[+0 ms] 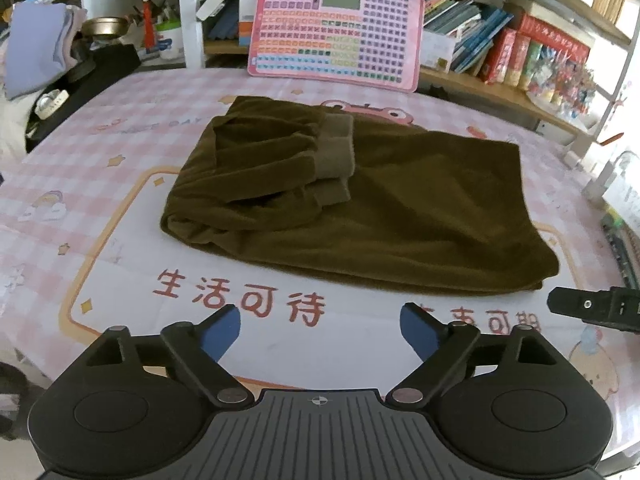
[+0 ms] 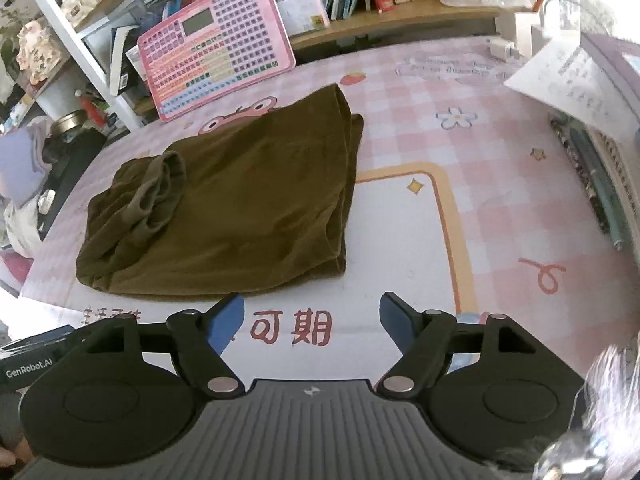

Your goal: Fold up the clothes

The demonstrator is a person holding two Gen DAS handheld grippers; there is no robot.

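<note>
A dark olive-brown garment (image 1: 360,200) lies folded into a rough rectangle on the pink checked table cover (image 1: 120,128). Its ribbed cuffs (image 1: 334,152) are laid on top at the left. In the right wrist view the same garment (image 2: 240,208) fills the middle left, cuffs (image 2: 160,196) at its left end. My left gripper (image 1: 320,330) stands open just short of the garment's near edge, nothing between its blue pads (image 1: 224,332). My right gripper (image 2: 312,320) is open too, near the garment's near right corner, with only the cover between its pads. One right gripper finger (image 1: 596,306) shows at the left wrist view's right edge.
A pink keyboard toy (image 1: 336,32) leans against the bookshelf (image 1: 500,52) behind the table. Folded lilac cloth (image 1: 36,52) and a dark tray (image 1: 84,76) sit at the far left. Papers and notebooks (image 2: 592,92) lie along the right side.
</note>
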